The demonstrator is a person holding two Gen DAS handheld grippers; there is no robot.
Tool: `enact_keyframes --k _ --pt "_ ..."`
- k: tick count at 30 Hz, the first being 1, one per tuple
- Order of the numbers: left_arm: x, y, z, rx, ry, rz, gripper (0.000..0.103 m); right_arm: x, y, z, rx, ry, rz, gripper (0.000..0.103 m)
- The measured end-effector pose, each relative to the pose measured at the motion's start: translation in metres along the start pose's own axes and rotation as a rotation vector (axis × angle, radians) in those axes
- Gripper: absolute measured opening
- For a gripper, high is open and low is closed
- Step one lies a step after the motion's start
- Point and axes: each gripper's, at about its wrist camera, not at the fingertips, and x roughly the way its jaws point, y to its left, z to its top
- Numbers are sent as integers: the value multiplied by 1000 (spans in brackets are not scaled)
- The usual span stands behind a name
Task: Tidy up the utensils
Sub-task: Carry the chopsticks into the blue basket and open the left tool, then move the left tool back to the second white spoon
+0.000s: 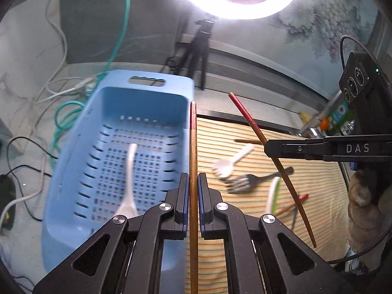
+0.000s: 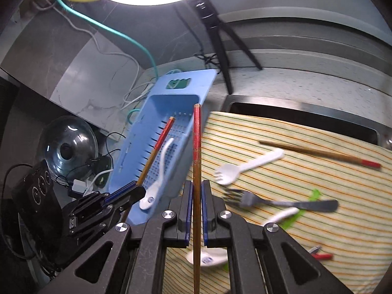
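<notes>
Fingers of the left gripper [image 1: 193, 183] are closed on a chopstick [image 1: 193, 161], which stands straight up between the pads with its red end pointing away. To its left sits the blue slotted basket [image 1: 73, 171] on the pale surface [image 1: 24, 112], a white plastic spoon [image 1: 129, 183] lying inside; the basket's right wall is just beside the held chopstick. Right of it a striped cloth [image 1: 245, 220] carries a white spork [image 1: 231, 163], a dark fork [image 1: 250, 181] and another chopstick [image 2: 318, 153] at the far side.

Fingers of the right gripper [image 2: 196, 193] likewise pinch a second chopstick [image 2: 196, 147], red end away, near the basket's right rim. In the left wrist view that gripper reaches in from the right, and the letters "DAS" are readable on its finger [image 1: 306, 148]. A white spoon with a small blue mark [image 2: 208, 257], too small to read, lies on the cloth beneath the right fingers.

Cables [image 1: 61, 112] crowd the surface left of and beyond the basket; a glass lid [image 2: 66, 144] lies further left. The basket's interior is mostly open beside the spoon.
</notes>
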Motion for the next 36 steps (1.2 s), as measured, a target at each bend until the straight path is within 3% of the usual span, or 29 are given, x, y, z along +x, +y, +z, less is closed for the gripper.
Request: enact_keyframes --k 8,17,21,23,36 --pt "5 44 7 -34 6 26 6 57 43 30 -20 40 16 6" --pt "9 68 14 -38 12 33 6 89 57 46 -28 61 1 7" --pt "9 71 14 -48 7 53 11 86 59 47 -42 51 -17 12" --pt "6 72 14 -58 -2 58 11 81 56 47 -40 48 -18 21" --pt "-49 29 -9 -87 -102 105 11 4 31 23 -128 -14 -9 21"
